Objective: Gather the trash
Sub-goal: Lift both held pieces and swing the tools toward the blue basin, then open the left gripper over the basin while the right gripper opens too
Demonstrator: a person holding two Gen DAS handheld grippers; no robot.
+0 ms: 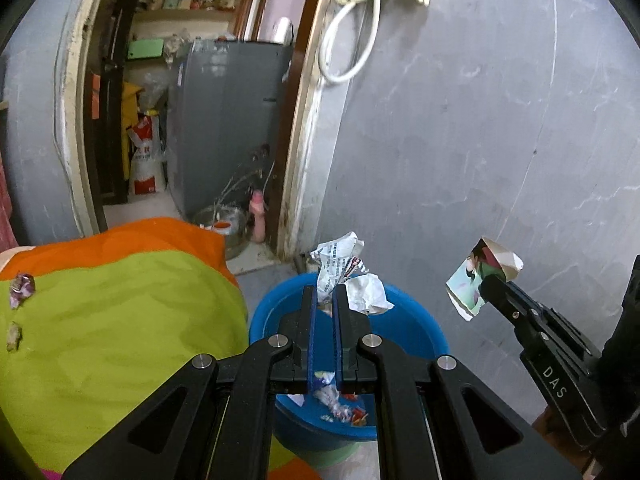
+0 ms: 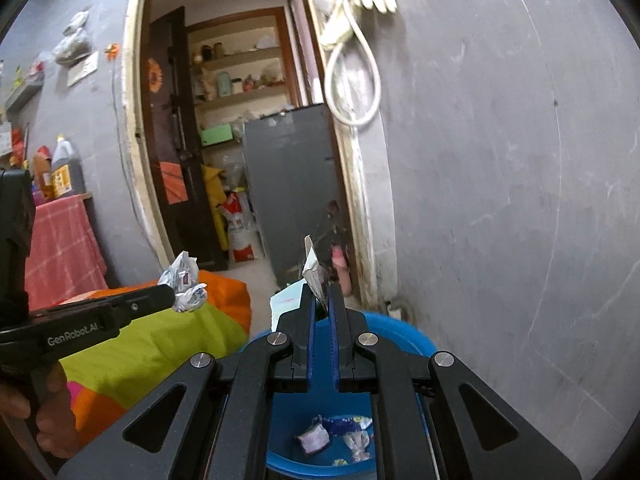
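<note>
A blue tub point(image 1: 404, 332) stands on the floor beside the bed, with several wrappers point(image 2: 336, 436) in its bottom. My left gripper point(image 1: 324, 292) is over the tub's near rim, shut on a crumpled wad of newspaper point(image 1: 344, 268). In the right wrist view the same gripper point(image 2: 170, 292) holds that wad point(image 2: 186, 280) over the bed's edge. My right gripper point(image 2: 322, 294) hovers above the tub point(image 2: 404, 336), shut on a scrap of printed paper point(image 2: 314, 274). From the left wrist view it point(image 1: 490, 286) is seen right of the tub with the scrap point(image 1: 480, 276).
The bed's green and orange cover point(image 1: 120, 320) lies left of the tub, with two small crumpled bits point(image 1: 22, 286) on it. A grey wall point(image 1: 480, 140) rises right behind the tub. An open doorway shows a grey fridge point(image 1: 228, 120) and a pink bottle point(image 1: 258, 216). A hand point(image 2: 52, 412) grips the left handle.
</note>
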